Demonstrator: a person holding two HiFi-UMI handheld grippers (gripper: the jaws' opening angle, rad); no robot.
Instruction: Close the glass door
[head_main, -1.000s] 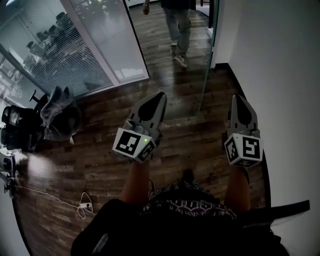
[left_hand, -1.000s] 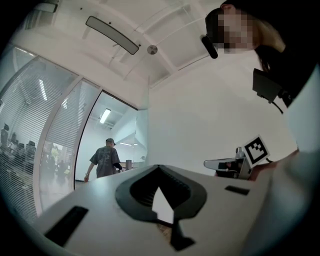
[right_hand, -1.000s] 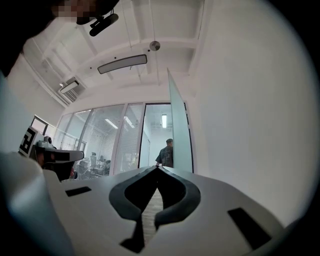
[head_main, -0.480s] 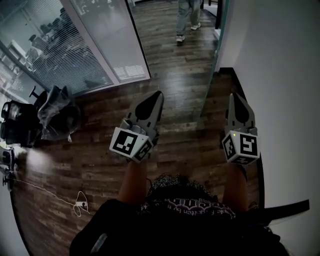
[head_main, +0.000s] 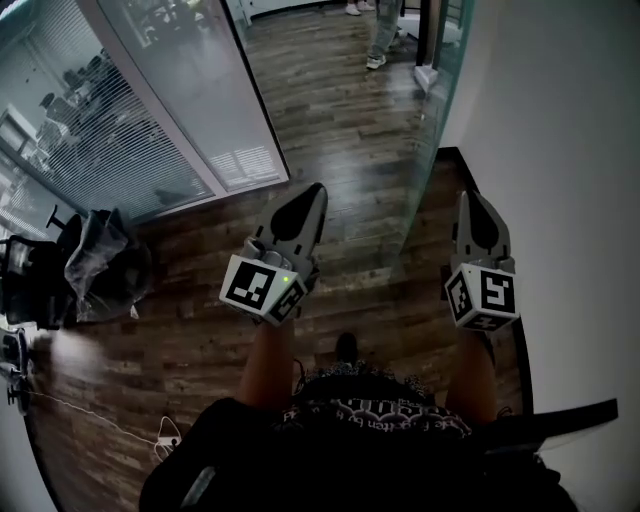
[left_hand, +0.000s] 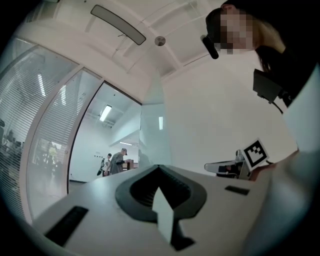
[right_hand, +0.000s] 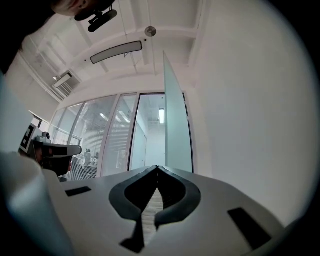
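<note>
Claws first: my left claw (head_main: 316, 190) and my right claw (head_main: 468, 197) each have the jaws pressed together at the tips, with nothing between them. Both are held out ahead of me above the floor and touch nothing.

The glass door (head_main: 432, 140) stands open, lying close along the white wall (head_main: 560, 150) on the right. Its near edge is just left of my right claw and a little farther off. Neither claw is in contact with it.

Left of the door, the wooden floor (head_main: 340, 120) runs through the doorway into a far corridor, where a person's legs (head_main: 385, 35) show. Left of the opening stands a glazed partition (head_main: 130, 130) with slatted blinds. At near left is a chair draped with a grey garment (head_main: 95, 265). Nearer still, a white cable and plug (head_main: 165, 432) lie on the floor.
</note>
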